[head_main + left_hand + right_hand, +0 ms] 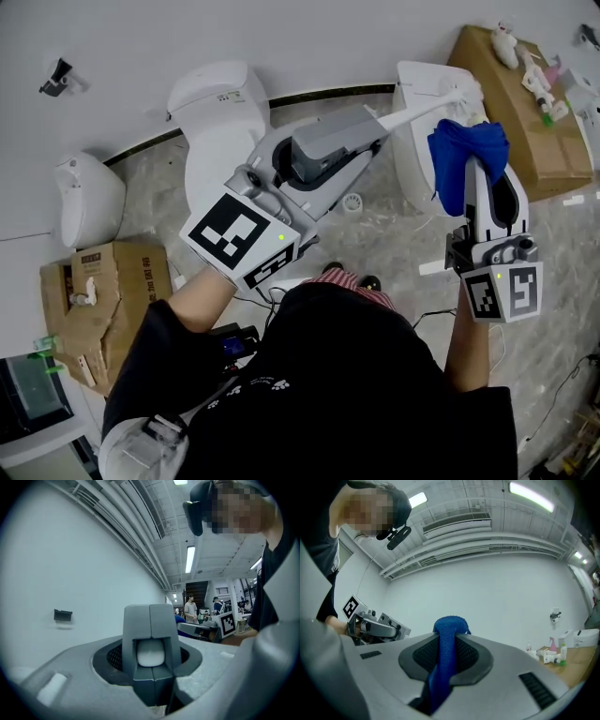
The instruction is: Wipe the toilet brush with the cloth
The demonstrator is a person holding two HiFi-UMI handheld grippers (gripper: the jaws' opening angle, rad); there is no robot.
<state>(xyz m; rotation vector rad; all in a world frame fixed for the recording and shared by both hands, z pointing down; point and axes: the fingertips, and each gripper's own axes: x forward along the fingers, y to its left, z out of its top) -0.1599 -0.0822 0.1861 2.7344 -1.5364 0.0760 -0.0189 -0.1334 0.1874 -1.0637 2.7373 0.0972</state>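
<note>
Blue folded cloth (464, 155) sits pinched in the right gripper (446, 648). The left gripper (367, 129) clamps the white long-handled toilet brush (427, 106), its shaft slanting upper right, just above the cloth.

Open floor (394, 244) between left toilet (216, 103) and right toilet (412, 159), wall (281, 37) close behind, left box (122, 281) and right box (511, 84) flanking

Woven cloth (466, 159): deep blue, plain. Long plastic toilet brush (422, 108): white shaft. Marker cube (239, 239): black-and-white squares. Cardboard box (112, 281): brown. Stone floor (394, 234): pale grey, marbled. Person's shirt (356, 375): black.
</note>
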